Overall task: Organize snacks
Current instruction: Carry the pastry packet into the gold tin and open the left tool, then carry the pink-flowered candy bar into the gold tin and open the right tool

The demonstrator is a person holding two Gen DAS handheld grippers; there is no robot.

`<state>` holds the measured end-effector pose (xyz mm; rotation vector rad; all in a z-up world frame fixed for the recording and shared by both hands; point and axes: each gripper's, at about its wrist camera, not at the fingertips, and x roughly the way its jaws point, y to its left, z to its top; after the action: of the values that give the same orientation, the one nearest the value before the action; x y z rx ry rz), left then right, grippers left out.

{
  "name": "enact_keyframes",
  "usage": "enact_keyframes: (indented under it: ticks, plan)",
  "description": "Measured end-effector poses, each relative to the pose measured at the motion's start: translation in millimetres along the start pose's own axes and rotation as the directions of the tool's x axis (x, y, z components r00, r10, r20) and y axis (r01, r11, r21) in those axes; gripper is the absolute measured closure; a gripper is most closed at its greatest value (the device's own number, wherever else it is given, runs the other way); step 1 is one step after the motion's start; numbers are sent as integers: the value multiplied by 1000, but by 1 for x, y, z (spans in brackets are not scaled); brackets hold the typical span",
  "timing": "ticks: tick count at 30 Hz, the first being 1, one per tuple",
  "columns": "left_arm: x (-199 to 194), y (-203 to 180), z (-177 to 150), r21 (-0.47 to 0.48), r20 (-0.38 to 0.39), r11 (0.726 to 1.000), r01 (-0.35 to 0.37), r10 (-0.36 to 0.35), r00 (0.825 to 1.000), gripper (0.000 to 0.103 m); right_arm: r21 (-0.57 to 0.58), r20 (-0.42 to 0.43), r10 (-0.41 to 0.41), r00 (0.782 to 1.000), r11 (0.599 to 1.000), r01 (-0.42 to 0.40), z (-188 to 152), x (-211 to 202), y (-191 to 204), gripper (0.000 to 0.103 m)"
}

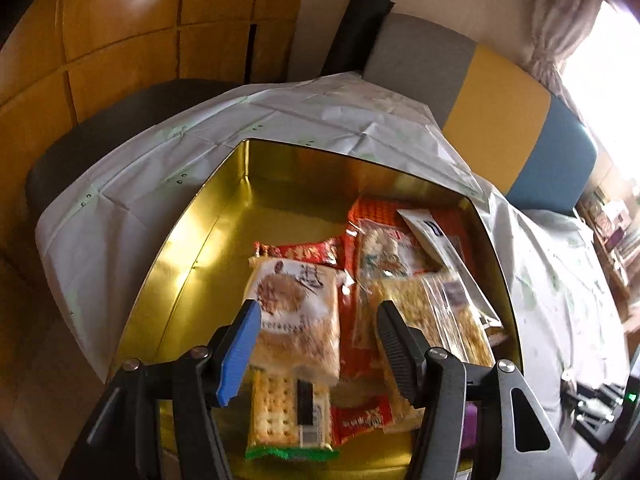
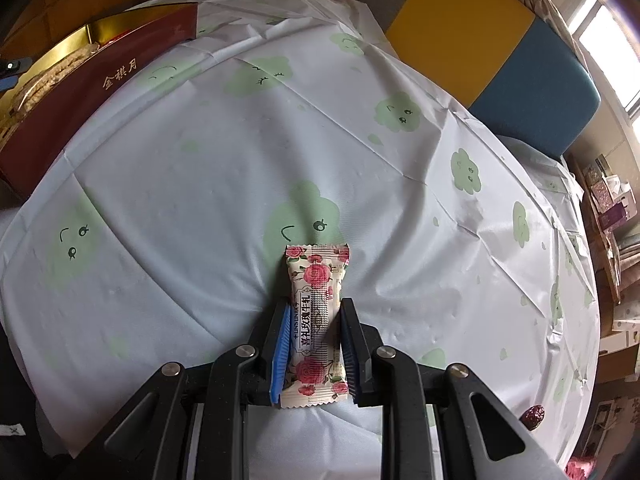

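Observation:
A gold-lined tin box (image 1: 224,216) holds several snack packs. My left gripper (image 1: 316,308) hovers open over it, just above a beige biscuit pack (image 1: 298,312); nothing sits between its fingers. Below lies a green-edged cracker pack (image 1: 280,412), and to the right a clear cracker bag (image 1: 432,320). In the right wrist view my right gripper (image 2: 314,306) is shut on a rose-print candy bar (image 2: 318,320) that rests on the white tablecloth (image 2: 200,160). The same box, dark red outside, shows at the far left (image 2: 96,80).
The round table is covered by a white cloth with green cloud faces. A grey, yellow and blue bench (image 1: 500,120) stands behind the table. A small dark red snack (image 2: 533,416) lies near the table's right edge. Shelves with boxes (image 2: 608,208) stand at the right.

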<state>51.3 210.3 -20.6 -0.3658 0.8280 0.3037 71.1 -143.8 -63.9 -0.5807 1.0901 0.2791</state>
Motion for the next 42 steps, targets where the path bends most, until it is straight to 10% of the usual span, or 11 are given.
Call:
enact_keyframes:
  ticks: [29,42]
  plan:
    - [-28,-44,-43,149,10,989,16,-17,1000,41,87,-23,11,1000,996,-9,8,-7,-4,84]
    - [-36,-23,-37,104,52,994,-24,19,998,41,36,187,283,941,955,-294,101,-69,54,84]
